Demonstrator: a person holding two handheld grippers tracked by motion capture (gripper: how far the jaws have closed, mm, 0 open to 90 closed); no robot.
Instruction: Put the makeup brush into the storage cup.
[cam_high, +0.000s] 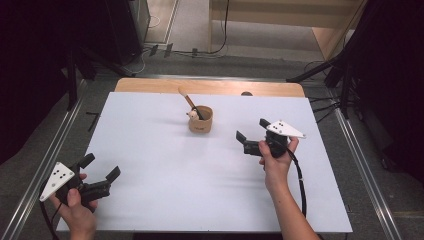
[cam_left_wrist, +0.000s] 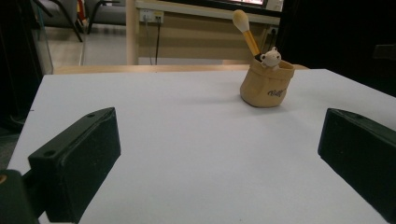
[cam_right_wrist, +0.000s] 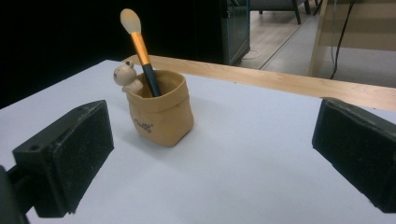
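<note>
From the high view, your left gripper (cam_high: 101, 173) sits at the near left corner of the white table (cam_high: 165, 180) and your right gripper (cam_high: 251, 135) just right of the tan pouch-shaped holder (cam_high: 200, 120), both spread wide and empty, so a hasty sideways reach could shove the holder. In the left gripper view the holder (cam_left_wrist: 266, 85) stands well ahead, its brush (cam_left_wrist: 248, 32) leaning. In the right gripper view the soft-looking holder (cam_right_wrist: 161, 113) is close: squeeze it and it may buckle and tip the brush (cam_right_wrist: 140, 51) out
</note>
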